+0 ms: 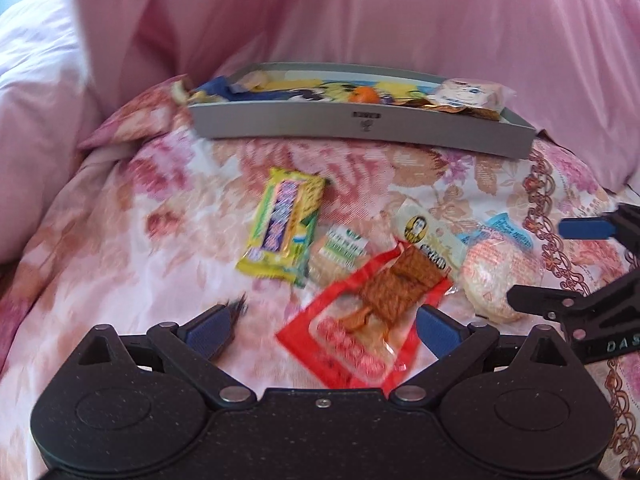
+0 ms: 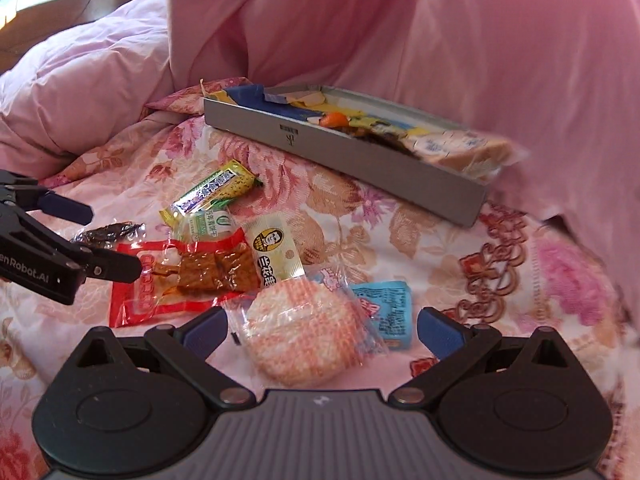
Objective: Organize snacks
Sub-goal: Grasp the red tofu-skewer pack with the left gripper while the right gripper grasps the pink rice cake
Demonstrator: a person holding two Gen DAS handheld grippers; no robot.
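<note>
Loose snacks lie on a floral bedspread (image 1: pixel 152 208). My left gripper (image 1: pixel 324 332) is open over a red packet of brown dried tofu (image 1: pixel 368 320) (image 2: pixel 192 276). My right gripper (image 2: pixel 322 332) is open around a round rice cracker in clear wrap (image 2: pixel 300 332) (image 1: pixel 496 276). Beside them lie a yellow-green bar (image 1: pixel 284 224) (image 2: pixel 212 194), a green-white cracker packet (image 1: pixel 340 252), a cream packet with a cartoon face (image 2: pixel 276 248), a blue packet (image 2: pixel 388 312) and a small dark packet (image 2: pixel 108 234). A grey tray (image 1: pixel 300 120) (image 2: pixel 360 156) behind holds several snacks.
A bread packet (image 2: pixel 464 148) overhangs the tray's right end, and an orange piece (image 1: pixel 364 94) lies mid-tray. A pink quilt (image 2: pixel 88 80) bulges at the left. Pink cloth (image 1: pixel 400 12) rises behind the tray. Each gripper shows, open, in the other's view (image 1: pixel 560 264) (image 2: pixel 104 240).
</note>
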